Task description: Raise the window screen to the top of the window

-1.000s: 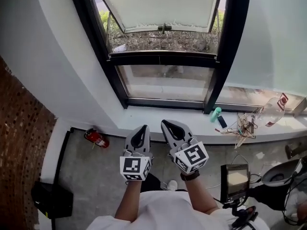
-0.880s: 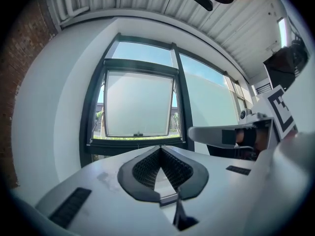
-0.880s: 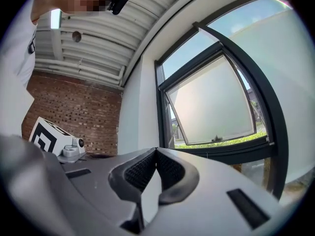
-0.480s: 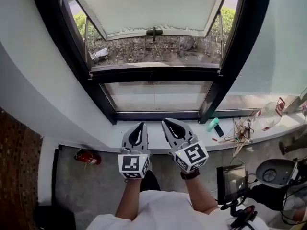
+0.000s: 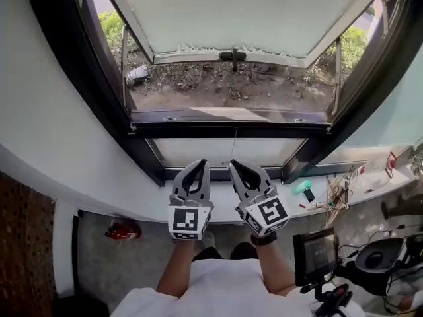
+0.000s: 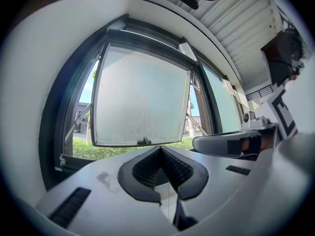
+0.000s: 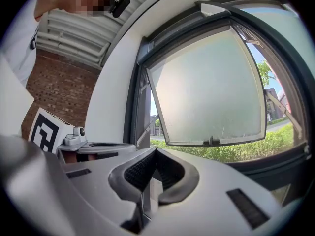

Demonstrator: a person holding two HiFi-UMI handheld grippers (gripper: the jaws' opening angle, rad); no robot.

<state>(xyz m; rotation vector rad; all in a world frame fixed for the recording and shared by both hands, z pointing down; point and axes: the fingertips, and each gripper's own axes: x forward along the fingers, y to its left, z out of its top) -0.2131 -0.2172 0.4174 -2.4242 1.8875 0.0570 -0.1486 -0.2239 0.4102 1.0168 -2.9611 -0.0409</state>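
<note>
At the windowsill [image 5: 221, 202], head view: left gripper [image 5: 199, 166] has its jaws together with nothing between them. Right gripper [image 5: 235, 166] is just beside it at 3 o'clock, jaws likewise together and empty. Both point level toward 12 o'clock and touch nothing on the frame.

Outward at 12 o'clock: lower fixed pane, then the window screen [image 5: 231, 115], judged from a pale rail along the bottom edge of the opening. A thin cord [image 5: 233, 144] hangs from its middle. The mesh is too fine to make out. Further out, the frosted sash [image 5: 251, 12] is swung outward, handle [image 5: 232, 55] on its lower edge.

Progress: none visible. Rail sits low, untouched. Left to do: reach in, take rail or cord, run it to the top.
</note>
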